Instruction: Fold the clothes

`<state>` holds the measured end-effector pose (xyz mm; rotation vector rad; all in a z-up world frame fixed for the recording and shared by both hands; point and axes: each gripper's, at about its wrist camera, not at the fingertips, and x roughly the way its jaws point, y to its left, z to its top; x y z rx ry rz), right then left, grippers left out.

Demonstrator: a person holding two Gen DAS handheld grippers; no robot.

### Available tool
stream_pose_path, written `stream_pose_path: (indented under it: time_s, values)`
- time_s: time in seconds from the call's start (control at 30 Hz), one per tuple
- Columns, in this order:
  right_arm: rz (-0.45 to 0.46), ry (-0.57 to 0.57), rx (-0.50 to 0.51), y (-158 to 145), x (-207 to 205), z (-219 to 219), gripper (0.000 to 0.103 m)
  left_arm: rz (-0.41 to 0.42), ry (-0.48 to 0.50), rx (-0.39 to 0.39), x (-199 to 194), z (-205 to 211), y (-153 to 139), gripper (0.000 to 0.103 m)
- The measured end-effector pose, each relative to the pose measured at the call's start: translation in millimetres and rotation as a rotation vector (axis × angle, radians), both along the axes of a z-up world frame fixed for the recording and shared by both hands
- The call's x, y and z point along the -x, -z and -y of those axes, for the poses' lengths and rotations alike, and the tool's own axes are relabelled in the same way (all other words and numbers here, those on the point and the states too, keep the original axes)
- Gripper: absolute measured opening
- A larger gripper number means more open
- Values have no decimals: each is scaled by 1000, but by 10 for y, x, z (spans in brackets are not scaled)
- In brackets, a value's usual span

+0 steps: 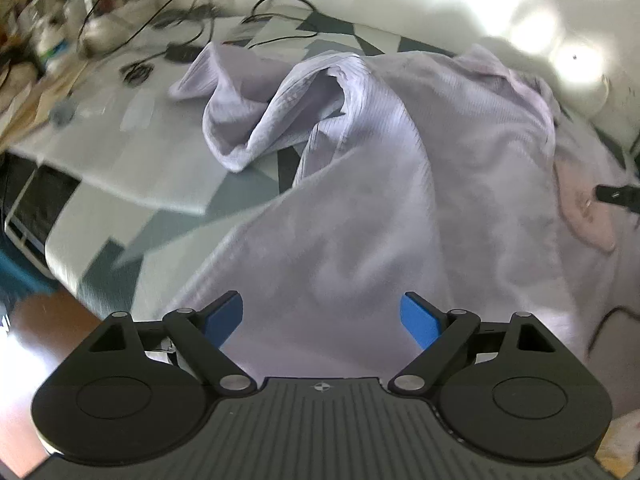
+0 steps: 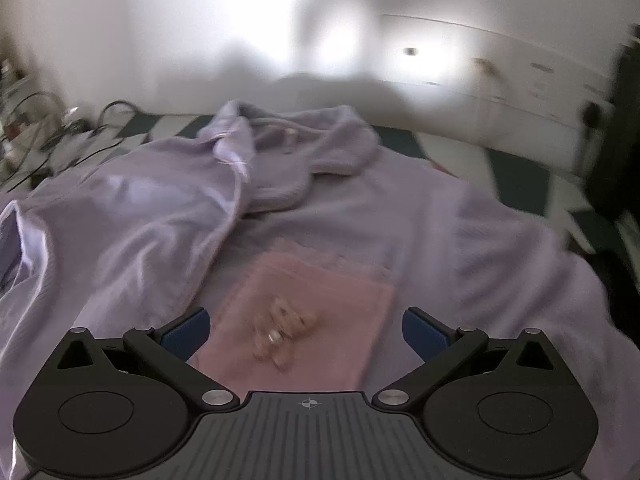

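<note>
two grippers hover over a lilac garment point(image 2: 400, 216) spread loosely on a patterned bed point(image 1: 100, 248), neither holding cloth. left gripper point(image 1: 321, 316) has its fingers apart above the rumpled body, near a twisted sleeve point(image 1: 256, 112). right gripper point(image 2: 306, 330) has its fingers apart over the pink pocket point(image 2: 320, 304), likely so each can take a side.

Left gripper point(image 1: 321, 320), black ribbed body, blue fingers point(image 1: 418, 318), silver screws
</note>
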<state>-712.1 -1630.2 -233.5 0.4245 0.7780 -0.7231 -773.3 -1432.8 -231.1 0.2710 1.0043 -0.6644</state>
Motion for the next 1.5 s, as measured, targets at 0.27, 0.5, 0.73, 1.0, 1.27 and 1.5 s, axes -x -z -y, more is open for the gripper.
stream_pose_path:
  time_s: [0.27, 0.5, 0.73, 1.0, 1.27, 1.5]
  values:
    - [-53, 347, 84, -196, 93, -836, 102, 13, 136, 58, -358, -351, 106, 97]
    - [20, 610, 83, -421, 186, -1718, 102, 67, 220, 52, -668, -756, 192, 98]
    - [-32, 687, 154, -611, 514, -2384, 102, -2, 280, 93, -778, -894, 272, 98]
    - [138, 713, 40, -504, 856, -2702, 102, -20, 333, 119, -636, -1097, 255, 98]
    - [143, 415, 64, -117, 619, -3242, 89, 86, 466, 68, -326, -1499, 207, 98]
    - [53, 46, 57, 195, 228, -3500, 44, 189, 551, 2, 26, -1650, 461, 98]
